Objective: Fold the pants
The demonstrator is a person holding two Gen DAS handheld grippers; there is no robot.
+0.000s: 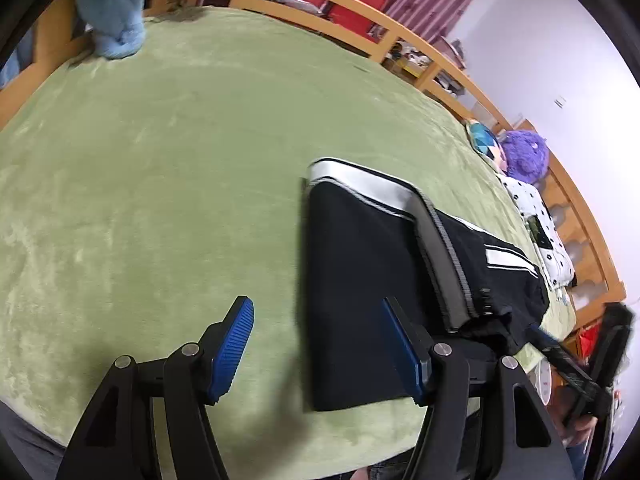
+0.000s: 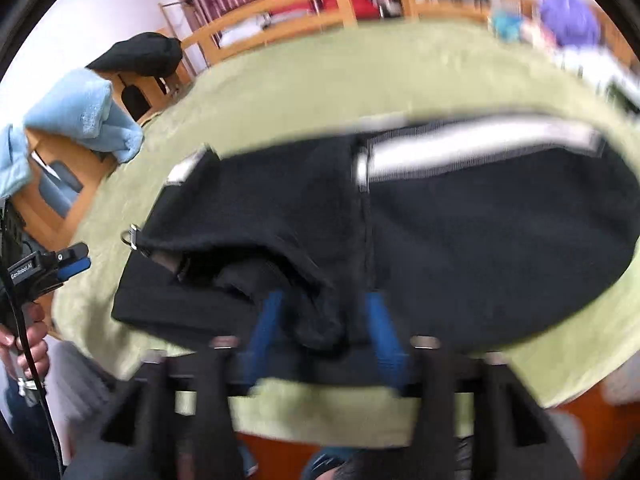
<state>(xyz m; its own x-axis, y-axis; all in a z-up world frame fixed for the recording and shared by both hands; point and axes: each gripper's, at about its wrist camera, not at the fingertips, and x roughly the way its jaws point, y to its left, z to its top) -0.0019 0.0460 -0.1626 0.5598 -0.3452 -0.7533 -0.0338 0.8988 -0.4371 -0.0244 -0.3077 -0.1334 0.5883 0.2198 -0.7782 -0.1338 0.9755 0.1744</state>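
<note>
Black pants (image 1: 360, 264) with white side stripes lie folded on the green bed cover (image 1: 160, 180). My left gripper (image 1: 316, 344) is open, its left finger over the bare cover and its right finger (image 1: 404, 352) over the pants' near left edge. In the blurred right wrist view the pants (image 2: 460, 232) fill the middle. My right gripper (image 2: 324, 320) has its blue fingers (image 2: 264, 328) on either side of a bunched fold of the black fabric at the near edge. The right gripper also shows in the left wrist view (image 1: 568, 364), and the left one in the right wrist view (image 2: 74, 266).
A light blue towel (image 1: 116, 20) hangs over the wooden bed rail (image 1: 360, 36) at the far left. A purple plush toy (image 1: 524, 156) and a dotted pillow (image 1: 540, 216) lie at the right end of the bed. Red boxes and shelves stand behind the rail.
</note>
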